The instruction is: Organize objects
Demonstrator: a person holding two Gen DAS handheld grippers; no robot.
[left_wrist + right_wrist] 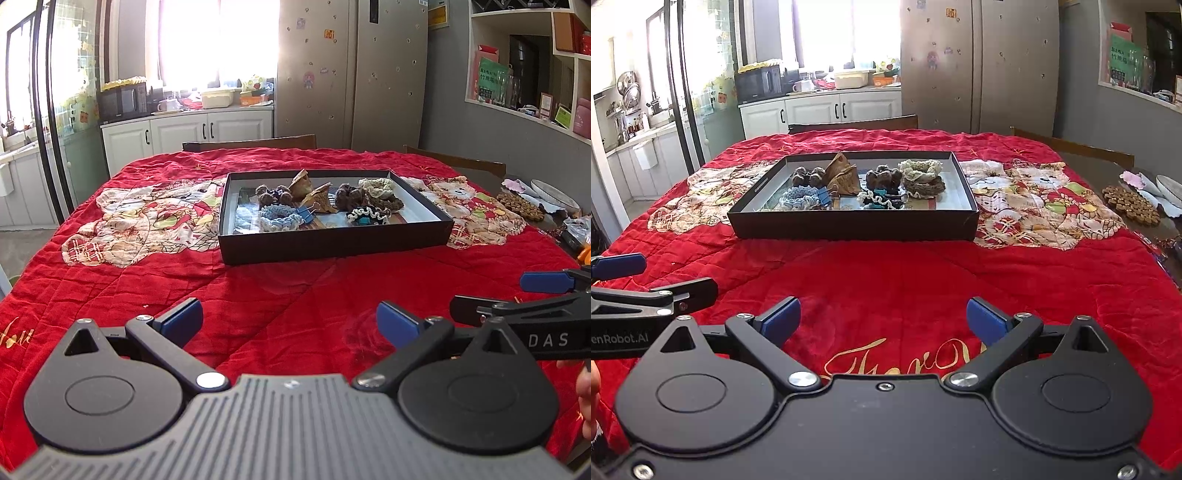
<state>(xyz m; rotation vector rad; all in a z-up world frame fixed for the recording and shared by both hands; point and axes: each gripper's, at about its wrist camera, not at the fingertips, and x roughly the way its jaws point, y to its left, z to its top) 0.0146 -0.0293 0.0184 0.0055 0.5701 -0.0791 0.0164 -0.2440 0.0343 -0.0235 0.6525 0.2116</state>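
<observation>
Black tray (knitted items, clips inside) mid-counter on red quilt; both hand-held grippers wide open, empty.

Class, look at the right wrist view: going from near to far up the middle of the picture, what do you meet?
Right gripper, jaws apart → gold lettering on the red quilt → black tray of crocheted pieces → dark chair back → white cabinets → bright window.
</observation>
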